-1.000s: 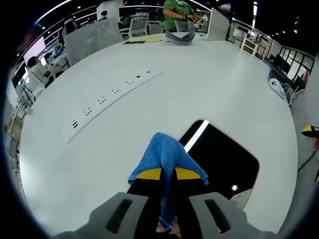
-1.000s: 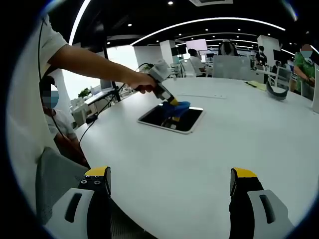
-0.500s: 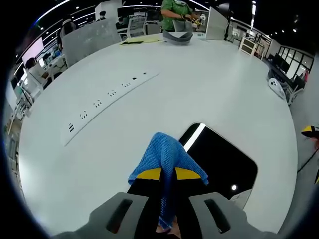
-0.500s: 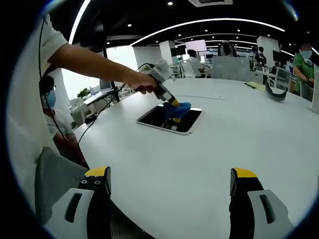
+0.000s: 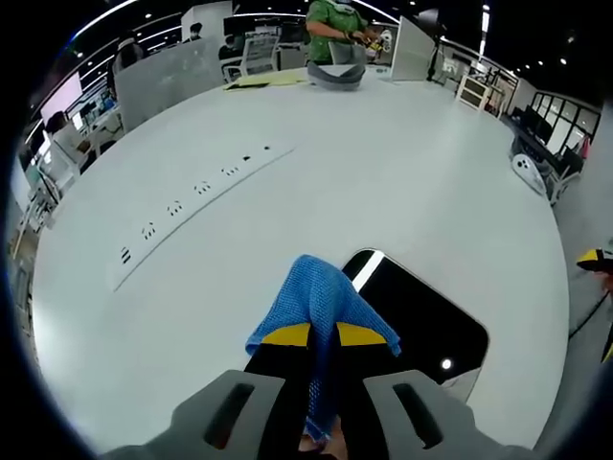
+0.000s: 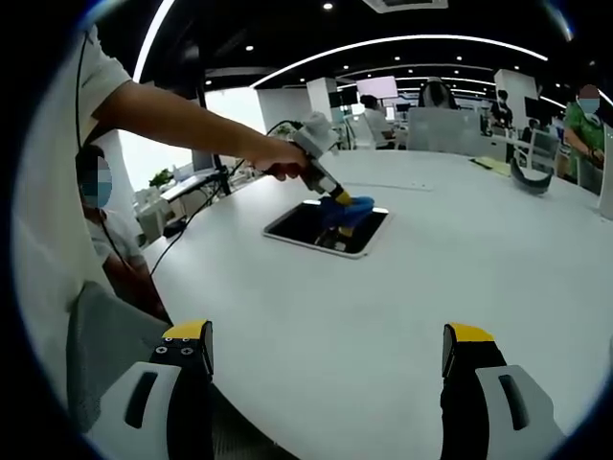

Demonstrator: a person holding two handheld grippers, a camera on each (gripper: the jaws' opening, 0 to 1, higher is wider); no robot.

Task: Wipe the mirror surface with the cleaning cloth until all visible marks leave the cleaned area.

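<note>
Counting one cloth [image 5: 326, 297], one mirror [image 5: 421, 321]

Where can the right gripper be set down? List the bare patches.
Bare white table lies between the right gripper and the mirror, and right of the mirror toward the far edge. Crowded: the mirror itself, where the left gripper presses the blue cloth.

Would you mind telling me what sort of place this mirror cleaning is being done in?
Probably an open-plan office or lab. A big white table has a strip of power sockets set into it, other people work at desks behind, and rows of ceiling lights run overhead.
</note>
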